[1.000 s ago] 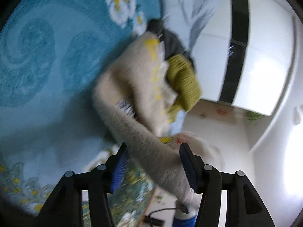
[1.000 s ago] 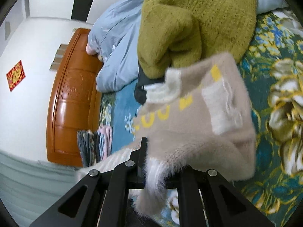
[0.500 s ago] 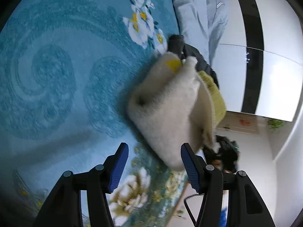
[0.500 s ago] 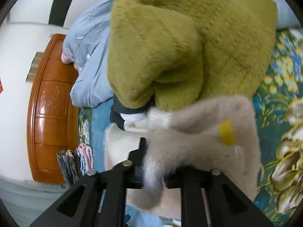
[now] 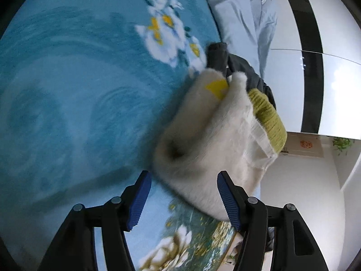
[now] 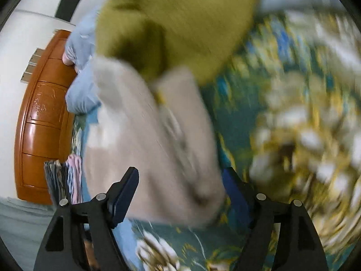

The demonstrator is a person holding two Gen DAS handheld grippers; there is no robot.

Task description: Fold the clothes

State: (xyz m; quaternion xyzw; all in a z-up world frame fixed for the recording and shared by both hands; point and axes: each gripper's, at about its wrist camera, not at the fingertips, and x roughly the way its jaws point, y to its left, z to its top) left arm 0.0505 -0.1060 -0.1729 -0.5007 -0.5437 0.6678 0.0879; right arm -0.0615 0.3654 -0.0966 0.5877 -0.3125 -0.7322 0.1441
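**Both tools open over a folded cream sweater on the bed**

Left tool (image 5: 182, 198) stands with its blue pads spread wide and nothing between them; the fluffy cream sweater (image 5: 209, 140) lies just ahead of it, doubled into a thick bundle on the blue floral bedspread (image 5: 67, 90). The right tool (image 6: 180, 192) is spread too, its fingers either side of the bundle's near end without pinching it, though that view is smeared by motion. The sweater sits toward the edge of the bed nearest the white wardrobe (image 5: 334, 90), pressed against an olive knitted garment (image 6: 176, 22) and a dark grey one (image 5: 237, 67), with a pale blue duvet (image 5: 243, 11) beyond.

As I judge it, the bundle is being set down beside the pile. To do that well, the tools should come away straight and low so the fuzzy pile does not snag on the ribbed pads and drag a layer open. One flap gapes on the side facing the left tool; a light press there would flatten it.
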